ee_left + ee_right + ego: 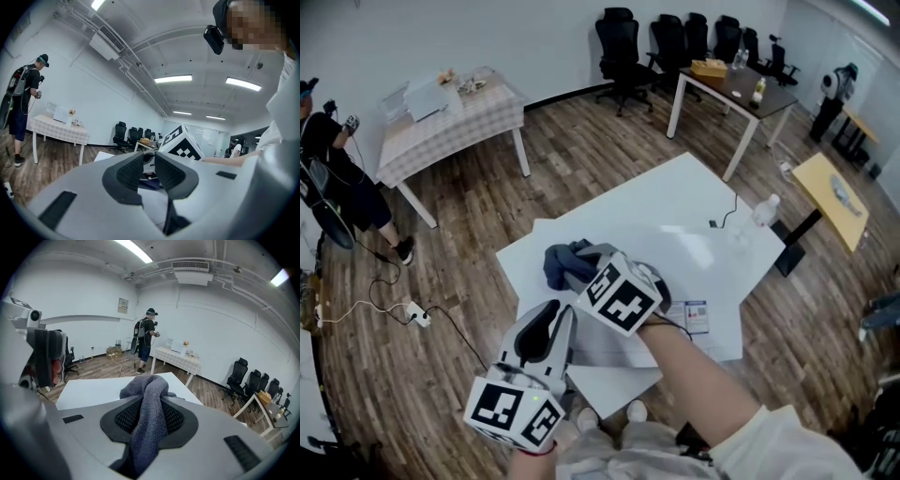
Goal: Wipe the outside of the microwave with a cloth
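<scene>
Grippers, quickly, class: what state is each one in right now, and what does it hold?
Left gripper: open, nothing between its jaws.
Right gripper: shut on the grey cloth.

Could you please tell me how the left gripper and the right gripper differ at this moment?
The right gripper's fingers are clamped on a grey cloth; the left gripper's fingers stand slightly apart with nothing between them. In the head view the right gripper reaches farther over the white table, while the left gripper stays nearer the person. Both carry a marker cube.
</scene>
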